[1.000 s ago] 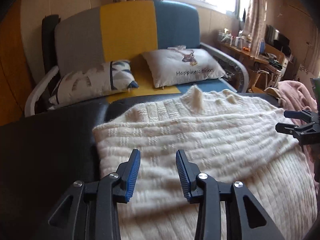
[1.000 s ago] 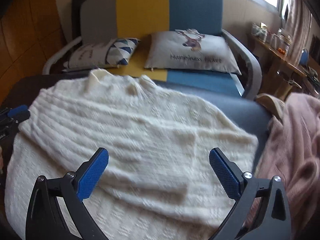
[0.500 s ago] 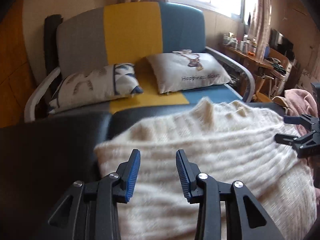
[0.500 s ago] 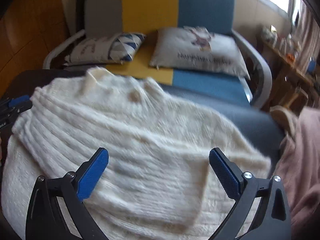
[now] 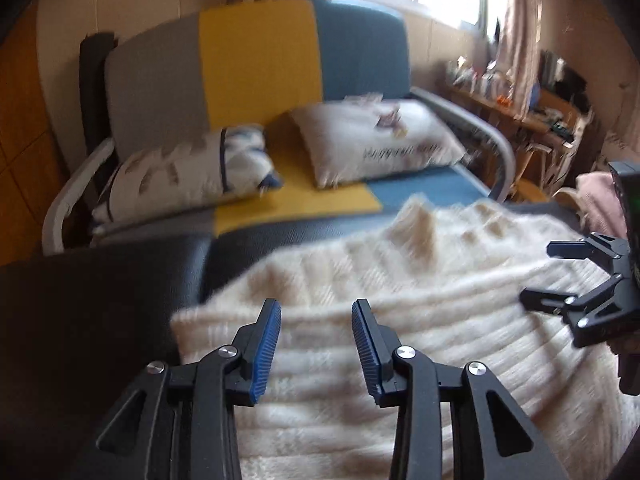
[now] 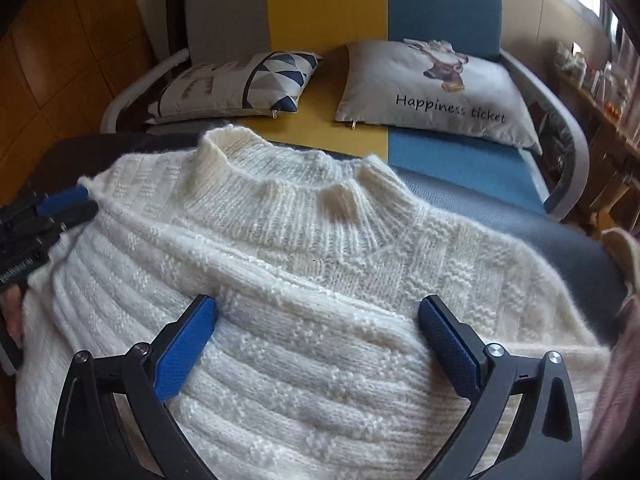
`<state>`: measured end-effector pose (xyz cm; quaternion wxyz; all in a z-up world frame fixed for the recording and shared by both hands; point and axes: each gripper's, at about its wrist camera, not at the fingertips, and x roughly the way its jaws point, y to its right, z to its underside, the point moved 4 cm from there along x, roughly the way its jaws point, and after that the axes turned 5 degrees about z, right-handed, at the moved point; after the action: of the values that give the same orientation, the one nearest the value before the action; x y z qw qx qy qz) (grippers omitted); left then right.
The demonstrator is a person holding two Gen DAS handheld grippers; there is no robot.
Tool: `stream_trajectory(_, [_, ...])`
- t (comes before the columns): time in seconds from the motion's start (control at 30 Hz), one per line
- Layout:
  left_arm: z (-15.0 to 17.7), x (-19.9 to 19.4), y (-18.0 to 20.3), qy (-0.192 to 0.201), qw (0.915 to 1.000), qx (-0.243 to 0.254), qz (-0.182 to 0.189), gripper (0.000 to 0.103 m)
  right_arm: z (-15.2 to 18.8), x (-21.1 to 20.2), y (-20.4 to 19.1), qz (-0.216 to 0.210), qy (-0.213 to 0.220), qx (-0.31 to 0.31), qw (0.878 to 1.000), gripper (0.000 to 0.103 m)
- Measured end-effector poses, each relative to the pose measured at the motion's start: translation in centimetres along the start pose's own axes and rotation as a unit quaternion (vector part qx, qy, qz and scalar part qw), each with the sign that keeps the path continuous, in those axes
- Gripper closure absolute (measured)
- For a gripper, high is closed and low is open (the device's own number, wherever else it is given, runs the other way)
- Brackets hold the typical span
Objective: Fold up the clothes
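Item: one cream knitted sweater [image 6: 304,280], chunky yarn with ribbed and basket-weave bands, laid flat on a dark padded surface [image 5: 80,320], its ribbed high collar [image 6: 280,184] at the far edge, toward the sofa, with one point of the collar standing up. A sleeve lies folded across the body, forming a raised ridge over the chest. Left gripper [image 5: 316,344]: black frame, blue ribbed pads, jaws partly parted with nothing between them, held over the sweater's near left portion close to its side edge; whether the tips touch the knit cannot be told, as that view is blurred. Right gripper [image 6: 318,344]: same make, jaws spread wide and empty, poised above the middle of the sweater at the folded ridge; contact with the fabric cannot be told. Each gripper shows at the margin of the other's view, over opposite sides of the garment. Pink fuzzy garment [image 6: 616,380]: heaped just beside the sweater's right edge. Sofa [image 6: 328,8]: directly behind the padded surface, panels of grey, yellow and blue, with pale curved armrests. Cushions, two, on the seat: one with a triangle pattern [image 6: 240,80] to the left, one pale with a deer motif and the words "Happiness ticket" [image 6: 436,92] to the right. Cluttered shelf [image 5: 520,108] and curtained window beyond, at right.
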<state>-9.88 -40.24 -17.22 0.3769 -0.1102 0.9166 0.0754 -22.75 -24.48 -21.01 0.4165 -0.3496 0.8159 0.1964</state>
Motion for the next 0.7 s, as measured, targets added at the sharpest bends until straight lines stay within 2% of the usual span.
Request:
stream_trajectory(0.1, [-0.9,1.1,1.0,-0.010,0.9996,0.024,-0.008,0.065,-1.1,-1.4,-1.3,0.001,0.023,-0.029,0.999,0.002])
stream_trajectory(0.17, [-0.7,2.9,1.0,-0.040,0.9984,0.030,-0.025,0.065,-1.6,-0.6,-1.9,0.005,0.014,-0.036,0.999,0.002])
stream_trajectory(0.27, [0.1,4.3,0.2,-0.048,0.9982,0.018,-0.031,0.064,-1.7,1.6,-1.8,0.027,-0.011,-0.038,0.999,0.002])
stream_trajectory(0.37, [0.0,3.9,-0.5,-0.046,0.9987,-0.007,-0.019,0.064,-1.0,2.9,0.2,-0.015,-0.014,0.027,0.999,0.002])
stream_trajectory(0.6, [0.1,-0.1,-1.1,0.006,0.9999,-0.004,-0.015,0.065,-0.1,-2.4,1.3,0.006,0.013,0.006,1.000,0.003])
stream_trajectory(0.7, [1.2,2.0,-1.7,-0.041,0.9981,0.009,-0.045,0.065,1.6,-2.7,4.7,0.040,-0.010,0.028,0.999,0.003])
